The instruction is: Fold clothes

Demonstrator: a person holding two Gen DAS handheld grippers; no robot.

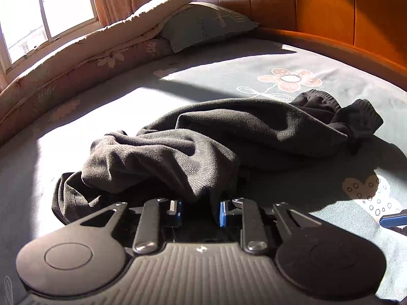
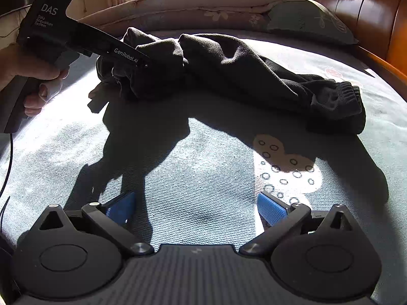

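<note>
A black garment (image 1: pixel 229 137) with ribbed cuffs (image 1: pixel 356 119) lies crumpled on the grey-green bed sheet (image 1: pixel 229 76). My left gripper (image 1: pixel 199 209) sits at its near end, and a bunched fold of the dark cloth hangs down between the blue pads (image 1: pixel 222 213), which are drawn in on it. In the right wrist view the same gripper (image 2: pixel 146 63) has its tip buried in the garment (image 2: pixel 241 71), whose cuffs (image 2: pixel 338 101) lie to the right. My right gripper (image 2: pixel 195 203) stands open over bare sheet in front of the garment, with nothing between its blue pads (image 2: pixel 271 209).
A folded floral quilt (image 1: pixel 76 58) and a pillow (image 1: pixel 203 25) lie along the window side. A wooden headboard (image 1: pixel 318 7) curves round the back right. A person's hand (image 2: pixel 38 81) holds the left gripper's handle. A thin cable (image 2: pixel 10 157) hangs at the left.
</note>
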